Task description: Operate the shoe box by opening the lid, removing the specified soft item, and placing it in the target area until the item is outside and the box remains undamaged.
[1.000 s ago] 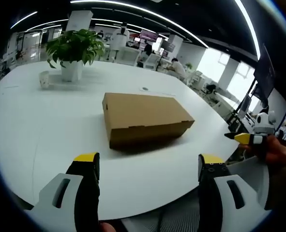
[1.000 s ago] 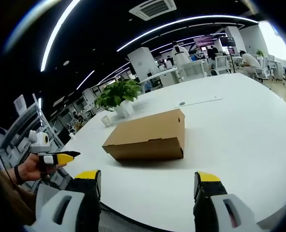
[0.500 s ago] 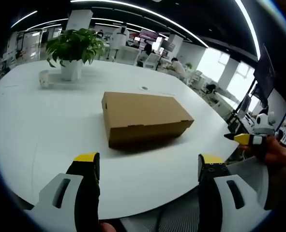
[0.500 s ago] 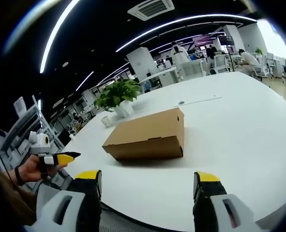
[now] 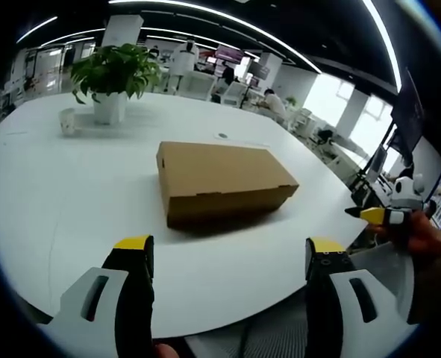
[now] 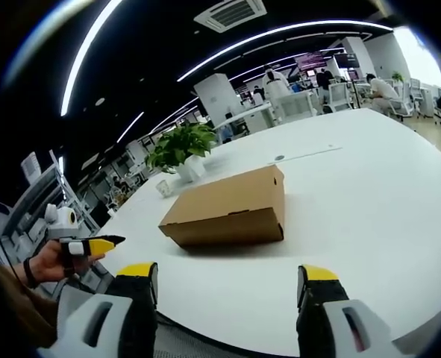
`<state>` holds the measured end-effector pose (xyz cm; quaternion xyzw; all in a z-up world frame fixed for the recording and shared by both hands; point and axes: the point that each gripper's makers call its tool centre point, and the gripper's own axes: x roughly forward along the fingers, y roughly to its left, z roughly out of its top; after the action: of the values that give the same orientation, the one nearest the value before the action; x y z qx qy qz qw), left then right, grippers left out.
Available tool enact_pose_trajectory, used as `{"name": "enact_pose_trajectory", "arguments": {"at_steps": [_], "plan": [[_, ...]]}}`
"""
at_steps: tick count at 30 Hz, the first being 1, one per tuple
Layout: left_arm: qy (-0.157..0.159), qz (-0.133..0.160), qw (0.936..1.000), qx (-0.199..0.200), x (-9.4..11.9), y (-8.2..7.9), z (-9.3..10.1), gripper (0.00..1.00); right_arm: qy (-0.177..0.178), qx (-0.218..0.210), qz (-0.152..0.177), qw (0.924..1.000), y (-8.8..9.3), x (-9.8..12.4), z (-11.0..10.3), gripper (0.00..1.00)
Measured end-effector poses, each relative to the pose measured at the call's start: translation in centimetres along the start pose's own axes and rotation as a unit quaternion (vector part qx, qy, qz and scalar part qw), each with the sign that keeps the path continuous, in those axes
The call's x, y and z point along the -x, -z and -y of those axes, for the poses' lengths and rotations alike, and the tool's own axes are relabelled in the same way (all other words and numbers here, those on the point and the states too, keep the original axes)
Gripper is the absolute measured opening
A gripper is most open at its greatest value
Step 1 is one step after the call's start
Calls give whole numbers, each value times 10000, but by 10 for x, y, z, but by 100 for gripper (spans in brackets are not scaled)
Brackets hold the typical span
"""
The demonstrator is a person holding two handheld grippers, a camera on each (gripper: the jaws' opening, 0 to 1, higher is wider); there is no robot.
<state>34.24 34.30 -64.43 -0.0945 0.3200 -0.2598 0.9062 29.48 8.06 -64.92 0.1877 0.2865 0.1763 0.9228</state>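
One closed cardboard shoe box (image 5: 221, 181) (image 6: 227, 208) sits on the white table (image 5: 63, 186) (image 6: 369, 186), with one potted plant (image 5: 113, 78) (image 6: 181, 149) and one cup (image 5: 69, 121) behind. Both left gripper (image 5: 224, 257) and right gripper (image 6: 226, 280) hold their jaws spread, empty.

left tongs (image 5: 224, 257): jaws apart | right tongs (image 6: 224, 282): jaws apart

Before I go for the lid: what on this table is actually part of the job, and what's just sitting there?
Part of the job:
- shoe box, brown cardboard, lid closed
- left gripper, open, short of the box
- right gripper, open, short of the box

Just sitting there:
- potted plant, beyond the box
- small white cup, beside the plant
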Motion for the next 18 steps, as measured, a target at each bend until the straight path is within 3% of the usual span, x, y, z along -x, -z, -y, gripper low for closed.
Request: {"name": "enact_pose_trajectory", "arguments": {"at_steps": [18], "plan": [[50,-14,10000,-1,-3,0,5,82,-44,17,-79,10000,2,-1,-2,74]]}}
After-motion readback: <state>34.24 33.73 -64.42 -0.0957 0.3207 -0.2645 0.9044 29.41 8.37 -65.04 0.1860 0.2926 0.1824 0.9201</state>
